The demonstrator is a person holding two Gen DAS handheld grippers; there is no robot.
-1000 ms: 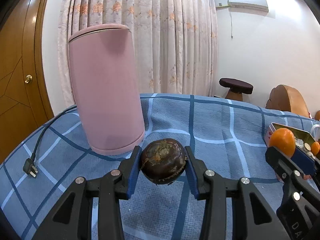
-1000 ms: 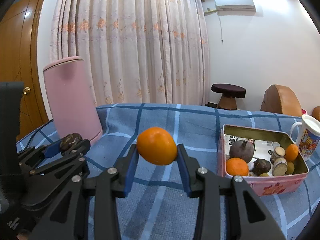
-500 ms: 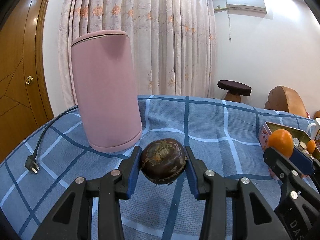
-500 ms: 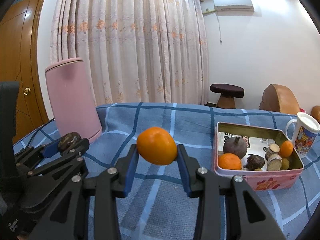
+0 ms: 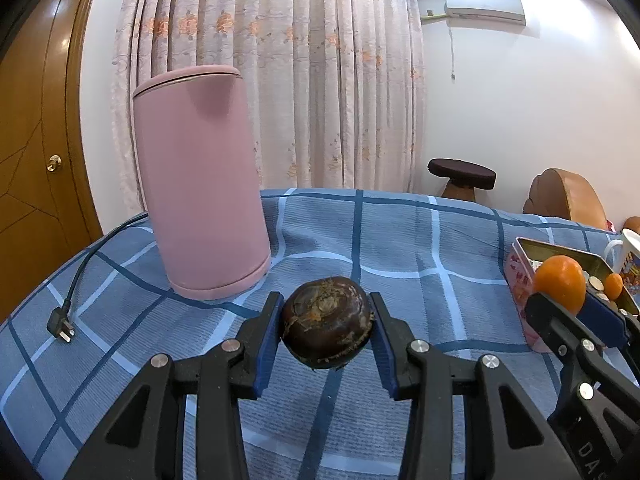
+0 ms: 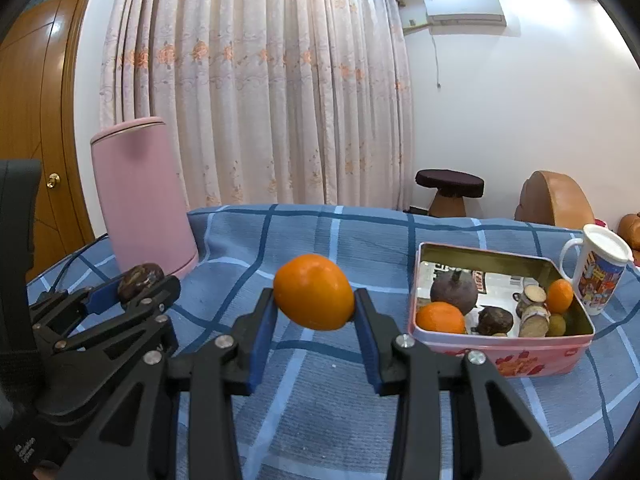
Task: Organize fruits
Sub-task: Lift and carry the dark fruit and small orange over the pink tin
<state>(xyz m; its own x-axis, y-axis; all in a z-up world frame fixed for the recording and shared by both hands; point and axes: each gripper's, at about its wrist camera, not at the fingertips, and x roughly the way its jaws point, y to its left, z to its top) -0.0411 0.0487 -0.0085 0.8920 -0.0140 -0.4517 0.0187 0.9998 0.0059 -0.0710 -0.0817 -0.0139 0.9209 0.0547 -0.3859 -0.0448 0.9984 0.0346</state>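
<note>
Fruits first: my left gripper (image 5: 326,330) pinches a rough dark-brown round fruit (image 5: 326,326), my right gripper (image 6: 314,310) squeezes a glossy orange (image 6: 313,291), both above checked cloth (image 6: 320,236); pink tin (image 6: 520,354) holds mixed fruit.

Tin (image 6: 500,344): drew nearer the right gripper (image 6: 314,320) and shifted left in its view.
Kettle (image 5: 200,216): slid right in the left gripper's (image 5: 326,334) view.
Plug (image 5: 60,328): drifted toward the centre.
</note>
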